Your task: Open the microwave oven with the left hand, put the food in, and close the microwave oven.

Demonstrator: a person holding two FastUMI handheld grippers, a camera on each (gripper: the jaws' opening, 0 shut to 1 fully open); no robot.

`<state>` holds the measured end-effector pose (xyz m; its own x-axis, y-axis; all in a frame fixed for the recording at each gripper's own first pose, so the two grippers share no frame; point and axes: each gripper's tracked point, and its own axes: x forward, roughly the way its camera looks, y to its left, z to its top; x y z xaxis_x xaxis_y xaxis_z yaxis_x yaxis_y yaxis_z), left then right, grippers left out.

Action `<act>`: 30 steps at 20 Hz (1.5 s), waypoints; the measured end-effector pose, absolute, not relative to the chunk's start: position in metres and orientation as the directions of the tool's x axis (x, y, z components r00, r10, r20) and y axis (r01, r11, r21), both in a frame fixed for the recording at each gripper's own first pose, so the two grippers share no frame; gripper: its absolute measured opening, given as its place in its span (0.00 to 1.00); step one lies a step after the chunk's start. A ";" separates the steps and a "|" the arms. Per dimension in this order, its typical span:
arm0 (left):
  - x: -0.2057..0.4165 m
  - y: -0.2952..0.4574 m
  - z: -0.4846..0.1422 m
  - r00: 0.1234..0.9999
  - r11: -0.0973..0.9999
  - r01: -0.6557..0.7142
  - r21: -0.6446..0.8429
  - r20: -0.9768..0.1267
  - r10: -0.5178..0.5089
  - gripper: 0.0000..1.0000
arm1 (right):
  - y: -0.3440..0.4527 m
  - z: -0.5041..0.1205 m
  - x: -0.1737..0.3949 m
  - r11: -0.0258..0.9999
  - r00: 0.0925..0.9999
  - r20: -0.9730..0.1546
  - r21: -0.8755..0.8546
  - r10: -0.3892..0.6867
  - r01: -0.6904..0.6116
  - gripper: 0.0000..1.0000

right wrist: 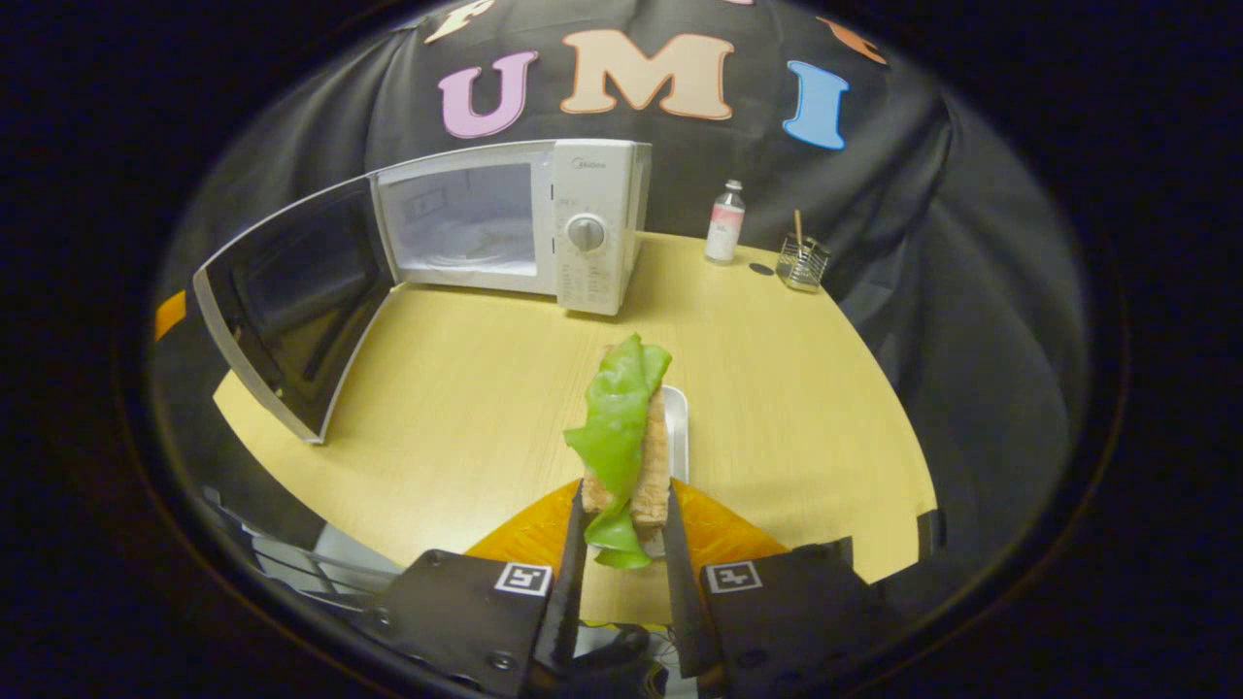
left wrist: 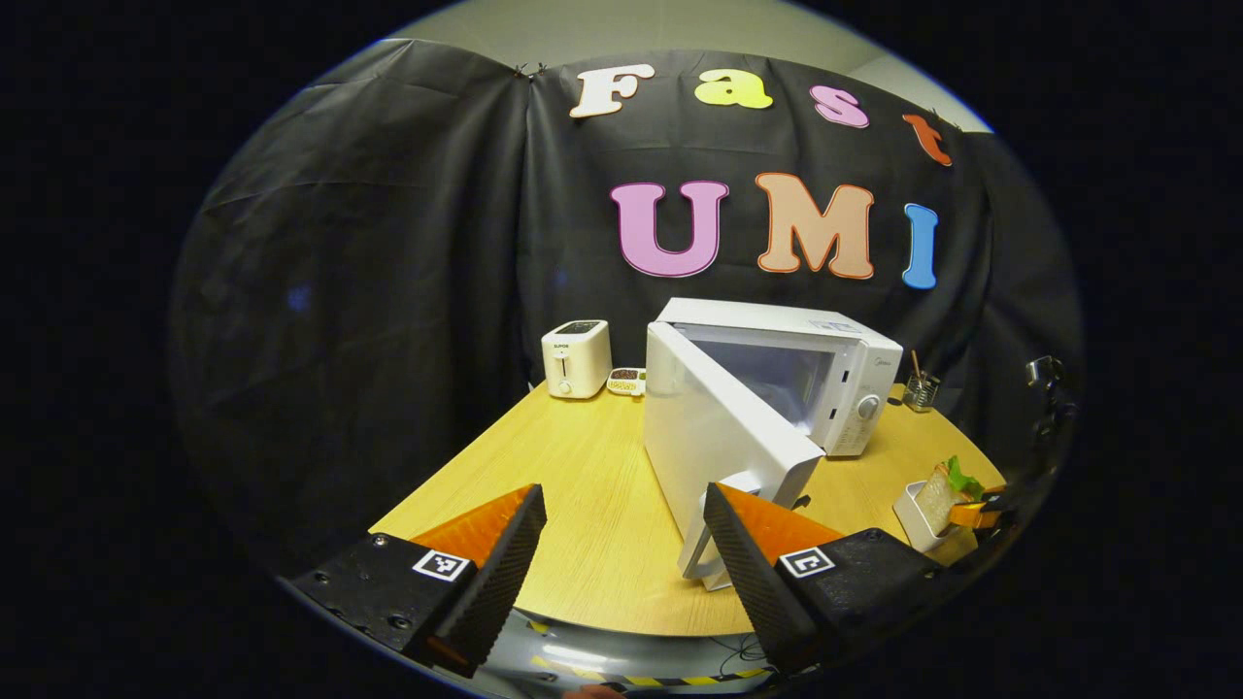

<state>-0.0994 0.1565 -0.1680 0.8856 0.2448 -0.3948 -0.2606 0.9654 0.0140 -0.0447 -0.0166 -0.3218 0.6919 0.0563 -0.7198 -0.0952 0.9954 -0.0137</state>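
A white microwave (left wrist: 855, 379) (right wrist: 592, 223) stands on the round wooden table with its door (left wrist: 719, 437) (right wrist: 291, 301) swung wide open and its cavity (right wrist: 466, 218) bare. My left gripper (left wrist: 621, 515) is open, a little in front of the door's handle (left wrist: 704, 534), touching nothing. My right gripper (right wrist: 621, 515) is shut on the sandwich (right wrist: 631, 437), bread with a green lettuce leaf, held just above a small white tray (right wrist: 677, 417). In the left gripper view the sandwich (left wrist: 947, 490) and the tray (left wrist: 918, 515) sit at the table's right edge.
A white toaster (left wrist: 576, 358) and a small dish of food (left wrist: 626, 381) stand at the back left of the table (left wrist: 583, 485). A bottle (right wrist: 724, 222) and a glass holder with sticks (right wrist: 803, 260) stand right of the microwave.
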 end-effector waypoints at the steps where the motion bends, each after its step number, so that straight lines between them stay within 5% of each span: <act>1: -0.099 0.157 -0.169 0.884 0.964 -0.265 0.008 -0.398 0.246 1.00 | -0.017 -0.321 -0.046 0.996 0.688 -0.723 -0.009 0.052 -0.085 0.38; 2: -0.098 0.158 -0.169 0.882 0.963 -0.269 0.003 -0.401 0.248 1.00 | -0.017 -0.319 -0.045 0.996 0.691 -0.721 -0.008 0.054 -0.086 0.43; 4: -0.099 0.158 -0.170 0.885 0.964 -0.266 0.006 -0.394 0.247 1.00 | -0.015 -0.315 -0.047 0.995 0.698 -0.714 -0.016 0.055 -0.095 0.27; 16: -0.087 0.176 -0.167 0.897 0.962 -0.273 -0.018 -0.366 0.248 1.00 | -0.021 -0.252 -0.030 0.997 0.759 -0.648 0.067 0.069 -0.034 0.32; 23: -0.079 0.177 -0.152 0.919 0.969 -0.243 -0.039 -0.331 0.216 1.00 | 0.047 -0.201 0.016 0.955 0.789 -0.577 0.293 0.208 -0.037 0.27; 30: -0.074 0.185 -0.116 0.967 0.997 -0.072 0.018 -0.245 0.074 0.99 | 0.162 -0.205 0.074 0.878 0.784 -0.535 0.479 0.316 -0.028 0.32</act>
<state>-0.0743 0.1851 -0.1156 0.9667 0.0742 -0.2450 -0.0721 0.9972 0.0176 0.0736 0.1620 -0.2046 0.7837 0.3163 -0.5346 -0.0277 0.8776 0.4786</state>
